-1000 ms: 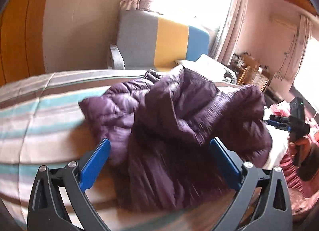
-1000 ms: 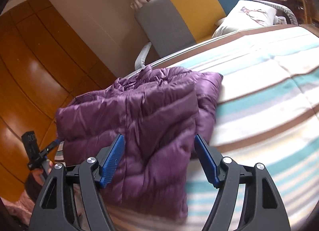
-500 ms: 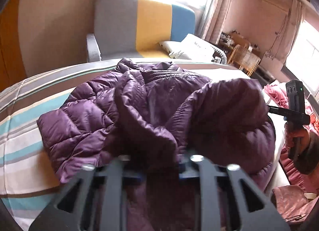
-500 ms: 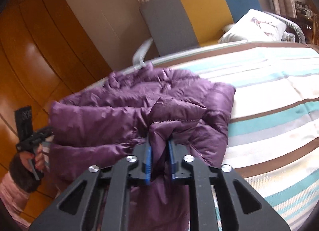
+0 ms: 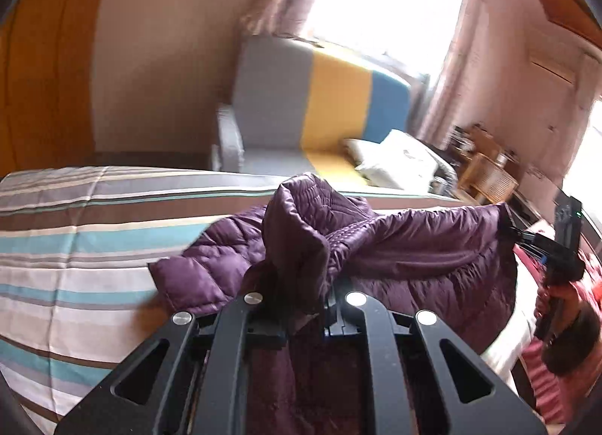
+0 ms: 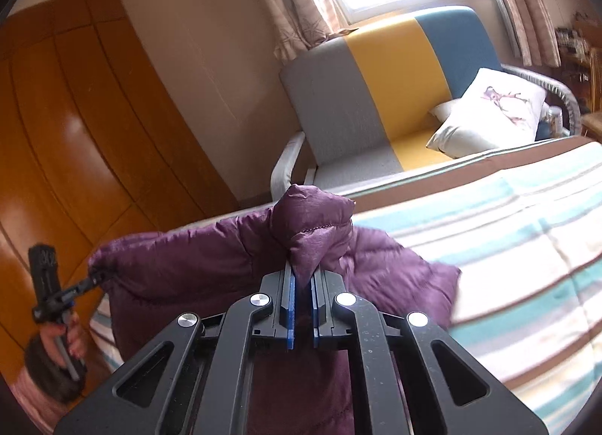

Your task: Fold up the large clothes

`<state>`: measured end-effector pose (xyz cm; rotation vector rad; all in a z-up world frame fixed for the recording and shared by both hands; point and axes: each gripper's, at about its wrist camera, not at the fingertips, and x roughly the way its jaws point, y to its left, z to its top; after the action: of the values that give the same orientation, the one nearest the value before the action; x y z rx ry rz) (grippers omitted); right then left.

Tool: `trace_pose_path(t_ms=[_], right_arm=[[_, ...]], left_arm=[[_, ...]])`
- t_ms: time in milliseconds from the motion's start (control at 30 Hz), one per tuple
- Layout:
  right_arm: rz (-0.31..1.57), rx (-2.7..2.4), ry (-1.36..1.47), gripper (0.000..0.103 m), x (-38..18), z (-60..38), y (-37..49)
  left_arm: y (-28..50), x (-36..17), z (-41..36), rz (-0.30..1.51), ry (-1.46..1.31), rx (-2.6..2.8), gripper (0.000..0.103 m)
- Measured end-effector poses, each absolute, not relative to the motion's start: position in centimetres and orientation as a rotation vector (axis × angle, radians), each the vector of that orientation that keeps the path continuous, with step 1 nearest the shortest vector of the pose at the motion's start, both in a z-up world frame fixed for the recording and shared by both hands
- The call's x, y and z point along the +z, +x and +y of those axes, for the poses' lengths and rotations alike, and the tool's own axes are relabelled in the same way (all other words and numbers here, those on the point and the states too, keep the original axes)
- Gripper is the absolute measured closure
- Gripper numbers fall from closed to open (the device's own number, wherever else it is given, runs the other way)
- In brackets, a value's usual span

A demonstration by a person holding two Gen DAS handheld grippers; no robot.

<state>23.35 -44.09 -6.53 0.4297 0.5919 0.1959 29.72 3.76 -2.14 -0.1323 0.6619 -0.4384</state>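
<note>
A purple puffer jacket (image 5: 414, 247) hangs stretched between both grippers above the striped bed (image 5: 75, 247). In the left wrist view my left gripper (image 5: 301, 307) has its jaws closing on a bunched fold of the jacket, which hides the pads. The right gripper (image 5: 508, 226) grips the jacket's far right corner, a hand on its handle. In the right wrist view my right gripper (image 6: 303, 277) pinches a puffy fold of the jacket (image 6: 188, 258) between its blue pads, jaws closing tight. The left gripper (image 6: 96, 277) holds the far left corner.
Striped bedding (image 6: 526, 247) spreads to the right of the jacket. Beyond the bed stands a grey, yellow and blue sofa (image 5: 320, 104) with a white pillow (image 6: 489, 115). A wooden wardrobe (image 6: 75, 134) lines the left wall. A wicker chair (image 5: 489, 175) stands by the window.
Both grippers went from open over the jacket to closed on folds of it. They then rose, lifting the jacket off the bed and pulling it taut between them.
</note>
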Motion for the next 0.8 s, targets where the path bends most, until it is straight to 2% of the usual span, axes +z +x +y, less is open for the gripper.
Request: trace_pose_path(t_ms=[200,367,467,533,633,800], right_arm=[[0.652,0.112,0.416,0.097,-9.1,-44.1,28.5],[0.720,0.049,0.432,0.097,-13.4,-44.4,31.2],[0.761,0.008,0.411,0.097,-15.9,-44.2,32.4],[0.772,-0.012,0.395,0.097,-17.1,-44.0,32.9],[0.780,-0.027,0.361,0.097,-18.2,-43.5,33.7],[0.808,-0.068,0.277,0.092,-19.4,-42.3,34.7]], left_arm=[[34.4,-3.6,2.5,0.717,-0.164,-0.351,0.091],[38.4,-7.8,1.5,0.809,-0.166,-0.277,0.086],[39.4,-10.5,0.6,0.830,-0.120,-0.230,0.075],[39.8,-12.1,0.2,0.837,-0.084,-0.184,0.059],[39.8,-14.0,0.3,0.838,-0.089,-0.170,0.048],[39.4,-15.4,0.3,0.813,-0.110,-0.151,0.041]])
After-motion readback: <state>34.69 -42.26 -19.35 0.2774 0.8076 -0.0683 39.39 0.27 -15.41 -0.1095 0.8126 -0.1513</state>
